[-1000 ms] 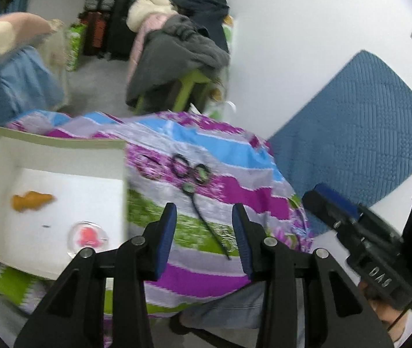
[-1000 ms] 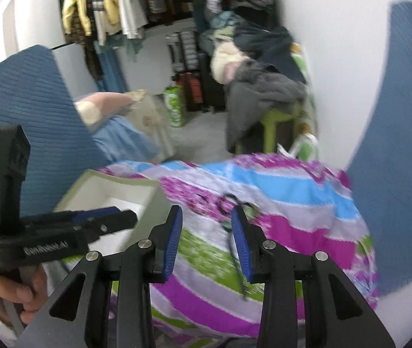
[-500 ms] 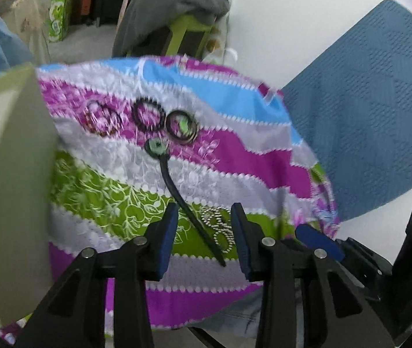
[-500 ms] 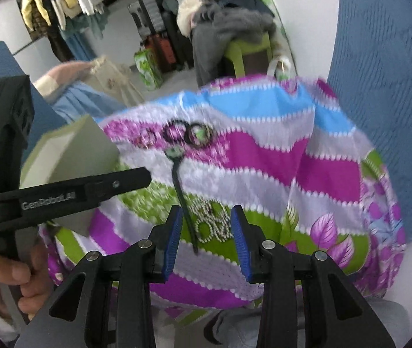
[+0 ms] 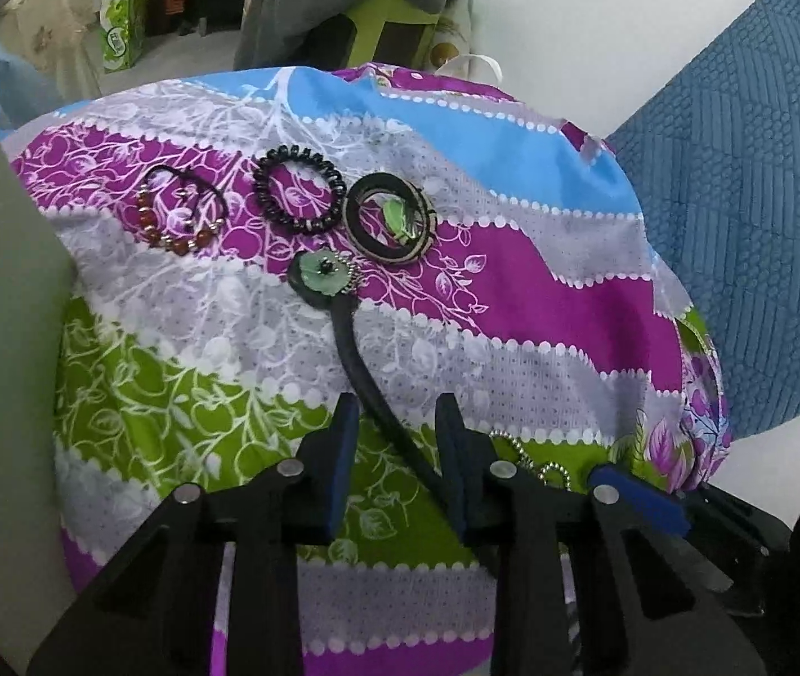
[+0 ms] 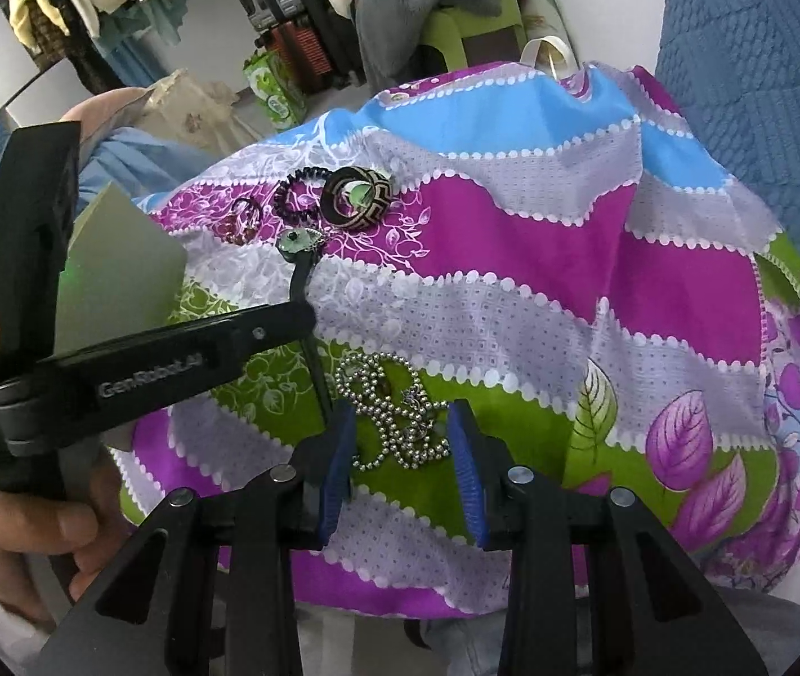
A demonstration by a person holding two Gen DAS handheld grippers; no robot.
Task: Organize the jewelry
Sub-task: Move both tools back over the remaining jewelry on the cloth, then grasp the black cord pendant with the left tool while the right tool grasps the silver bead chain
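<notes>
On a striped floral cloth (image 5: 512,293) lie a red bead bracelet (image 5: 183,214), a black bead bracelet (image 5: 298,190), a black and cream bangle (image 5: 391,219) and a green flower pendant (image 5: 322,276) on a black cord (image 5: 360,372). My left gripper (image 5: 397,439) hangs low over the cloth. Its jaws are closing, and the cord runs between them untouched. A silver ball chain (image 6: 394,411) lies heaped between the fingertips of my right gripper (image 6: 400,445). That gripper stands open just above the cloth. In the right wrist view the left gripper (image 6: 301,321) crosses the cord from the left.
A grey-green box wall (image 5: 0,338) stands at the cloth's left edge. Blue quilted cushions (image 5: 749,225) flank the cloth. A hand (image 6: 34,541) holds the left gripper's handle. Behind are a green stool (image 5: 388,17) with grey clothes, suitcases and hanging garments.
Both grippers have come down close to the cloth. The box has slid to the left edge of the left view. The left jaws have narrowed around the cord.
</notes>
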